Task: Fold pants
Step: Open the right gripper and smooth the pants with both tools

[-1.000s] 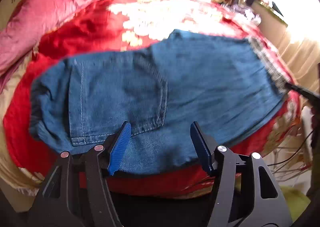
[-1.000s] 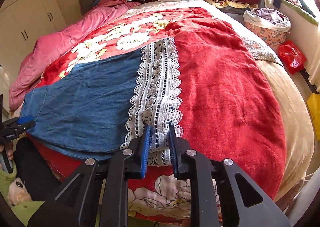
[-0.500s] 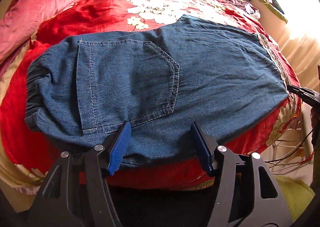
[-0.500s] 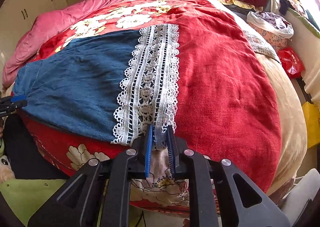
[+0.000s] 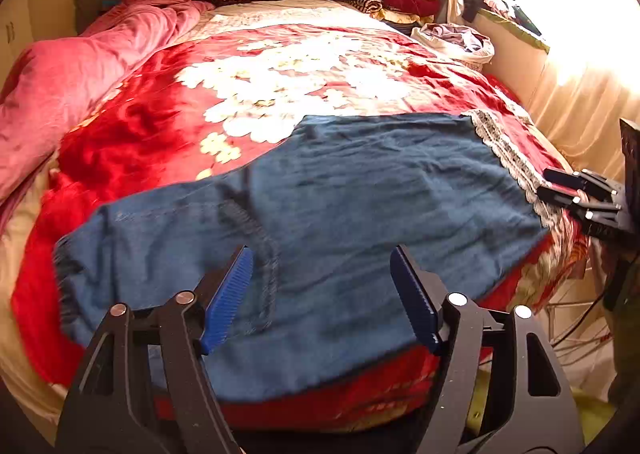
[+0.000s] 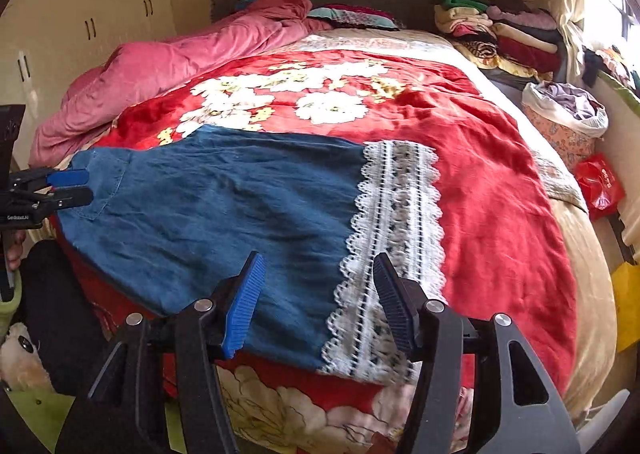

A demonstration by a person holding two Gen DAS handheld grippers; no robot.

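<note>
Denim pants (image 5: 340,221) lie flat, seemingly halved; both grippers (image 5: 322,298) (image 6: 318,302) just opened, empty; smooth before next fold.

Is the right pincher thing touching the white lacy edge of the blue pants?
Apart. The right wrist view shows the right gripper open above the lace hem, nothing pinched between its pads.

Pants (image 6: 208,205) lie across the bed's (image 6: 500,213) near edge; clothes stack (image 6: 500,33) seemingly behind.

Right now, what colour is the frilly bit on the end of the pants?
White lace trim with small dark gaps, on the blue denim pants. Clearest in the right wrist view.
</note>
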